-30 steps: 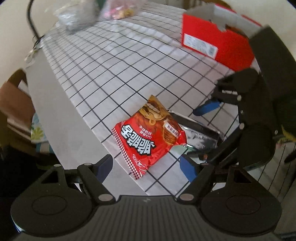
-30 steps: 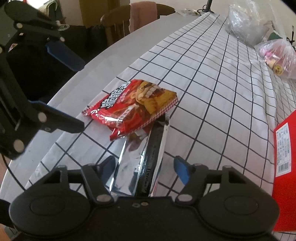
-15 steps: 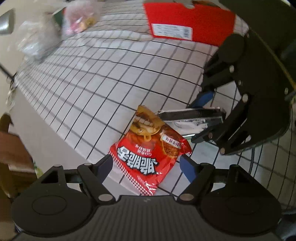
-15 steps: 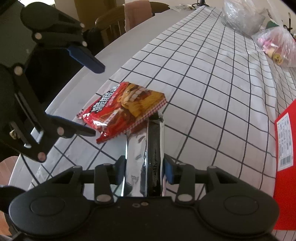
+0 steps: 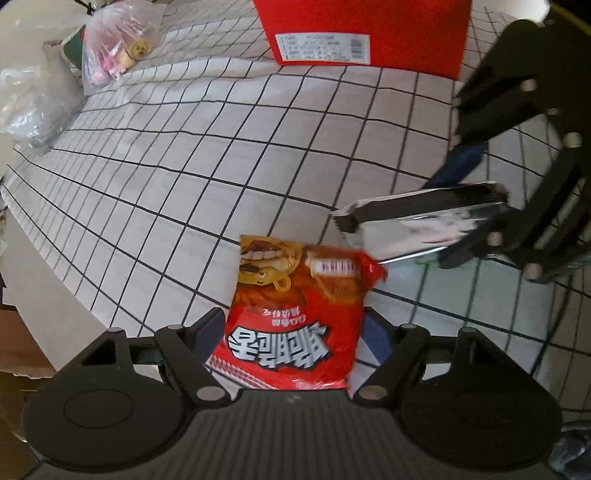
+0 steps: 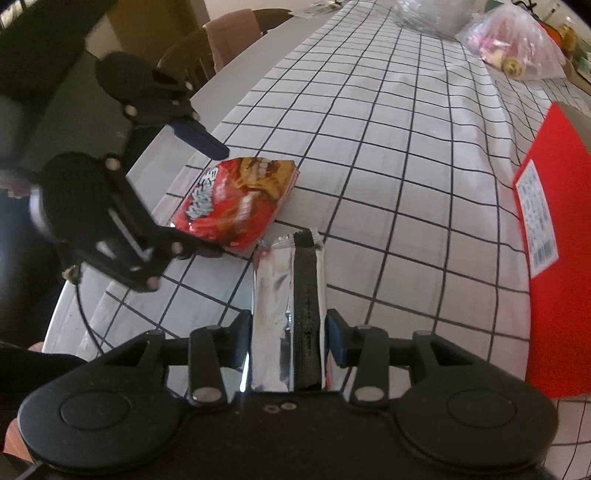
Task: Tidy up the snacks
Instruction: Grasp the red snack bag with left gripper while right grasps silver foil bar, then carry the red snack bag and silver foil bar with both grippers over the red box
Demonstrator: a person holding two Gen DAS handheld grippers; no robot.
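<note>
**Operator:** Tongs on my right [image 6: 288, 338] have just been closing, and now both pads are clamped on the silver packet [image 6: 288, 295]. Seen from the left wrist, that packet [image 5: 417, 218] sticks out of them with its free end just beside the top corner of the red snack bag [image 5: 295, 314].

**Observer:** And the left tongs?

**Operator:** Left tongs [image 5: 295, 336] stand apart, one finger on each side of the red snack bag's near end. I can't see either pad pressing on it. From the right wrist, the red snack bag [image 6: 236, 203] lies flat on the checked cloth [image 6: 388, 147], near the desk edge [image 6: 229, 96].

**Observer:** What else sits around that bag?

**Operator:** Beyond the red snack bag, well apart from it, stands a red box [image 5: 365, 33] with a white label. Far off to the bag's left I see a clear plastic bag of sweets [image 5: 118, 44].
</note>
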